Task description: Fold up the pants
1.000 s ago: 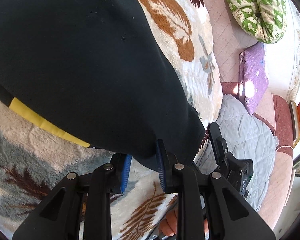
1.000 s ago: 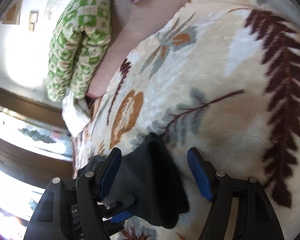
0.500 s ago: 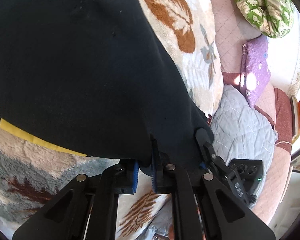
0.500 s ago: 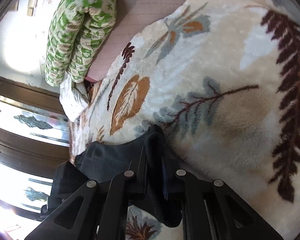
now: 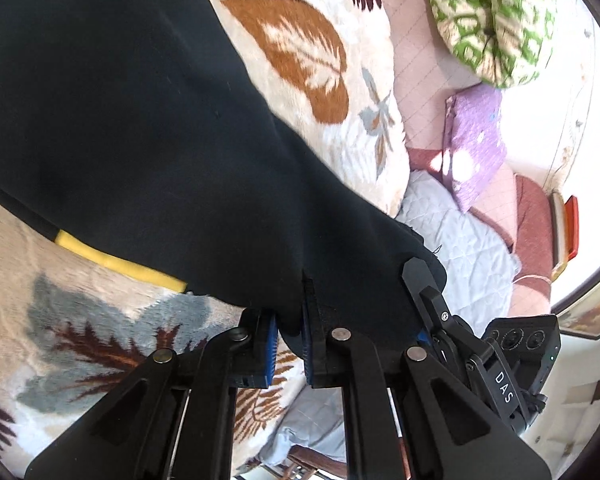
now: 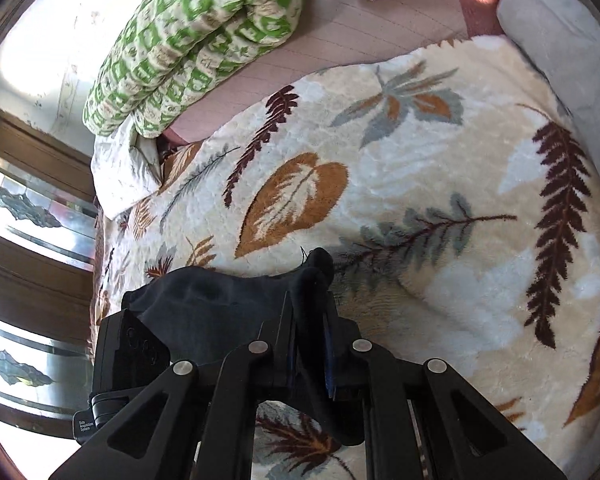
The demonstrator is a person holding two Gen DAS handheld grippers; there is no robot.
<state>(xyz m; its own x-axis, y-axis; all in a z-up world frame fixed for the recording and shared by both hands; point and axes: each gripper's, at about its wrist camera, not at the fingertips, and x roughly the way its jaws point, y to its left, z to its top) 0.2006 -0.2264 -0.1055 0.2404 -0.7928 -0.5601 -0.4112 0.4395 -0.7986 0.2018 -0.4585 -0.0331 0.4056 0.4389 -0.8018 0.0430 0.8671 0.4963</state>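
Note:
Black pants (image 5: 132, 128) with a yellow strip (image 5: 116, 260) lie spread over a cream blanket with a leaf pattern (image 5: 300, 48). My left gripper (image 5: 288, 340) is shut on the pants' near edge. The other gripper's finger (image 5: 420, 280) holds the same edge just to the right. In the right wrist view, my right gripper (image 6: 310, 344) is shut on a bunched end of the pants (image 6: 220, 308), lifted a little above the blanket (image 6: 420, 200). The left gripper's body (image 6: 128, 352) shows beside it at the left.
A green patterned quilt roll (image 6: 196, 40) and a purple pillow (image 5: 476, 140) lie at the back on a pink sheet (image 6: 340, 48). A grey quilted cover (image 5: 460, 232) lies beside the blanket. Dark wooden window frames (image 6: 32, 240) stand at the left.
Both grippers closed on the pants' edge: the right one was wide open a second ago, the left partly open. Both views have pulled back and up, with the cloth lifted.

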